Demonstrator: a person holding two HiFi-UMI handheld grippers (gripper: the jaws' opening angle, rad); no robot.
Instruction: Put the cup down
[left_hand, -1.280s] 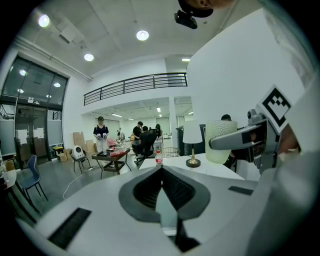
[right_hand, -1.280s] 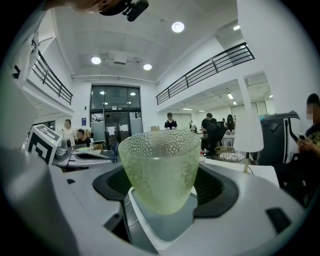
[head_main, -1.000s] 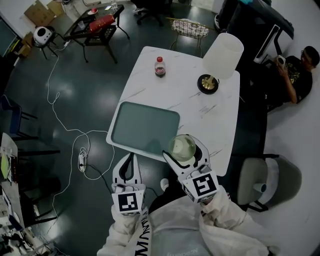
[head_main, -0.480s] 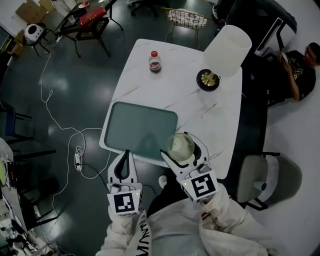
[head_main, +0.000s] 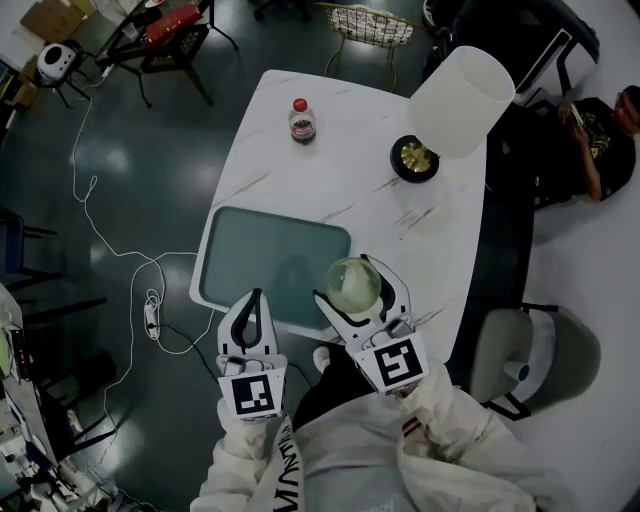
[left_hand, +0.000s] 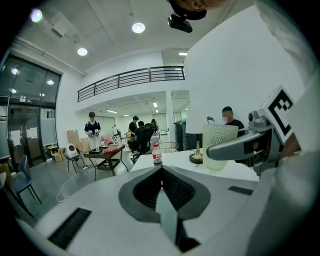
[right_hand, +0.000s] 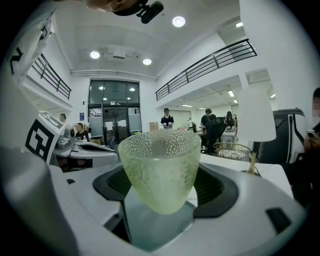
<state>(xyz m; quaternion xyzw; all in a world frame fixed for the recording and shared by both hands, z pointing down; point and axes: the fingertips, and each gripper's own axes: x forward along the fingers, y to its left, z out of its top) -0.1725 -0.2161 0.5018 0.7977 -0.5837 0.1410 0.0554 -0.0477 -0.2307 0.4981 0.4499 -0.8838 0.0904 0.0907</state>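
A pale green dimpled glass cup stands upright between the jaws of my right gripper, which is shut on it. It hangs over the near right corner of the grey-green tray on the white marble table. In the right gripper view the cup fills the middle, with its base hidden by the jaws. My left gripper is at the table's near edge, left of the cup, shut and holding nothing. From the left gripper view the cup shows at the right, above the table.
A red-capped bottle stands at the table's far side. A white-shaded lamp on a dark round base is at the far right. A grey chair is at the right, a person sits beyond it, and a cable lies on the floor at the left.
Both grippers have edged forward toward the table, and the cup has come a little further over the tray's near right corner. The right gripper's hold on the cup is unchanged.
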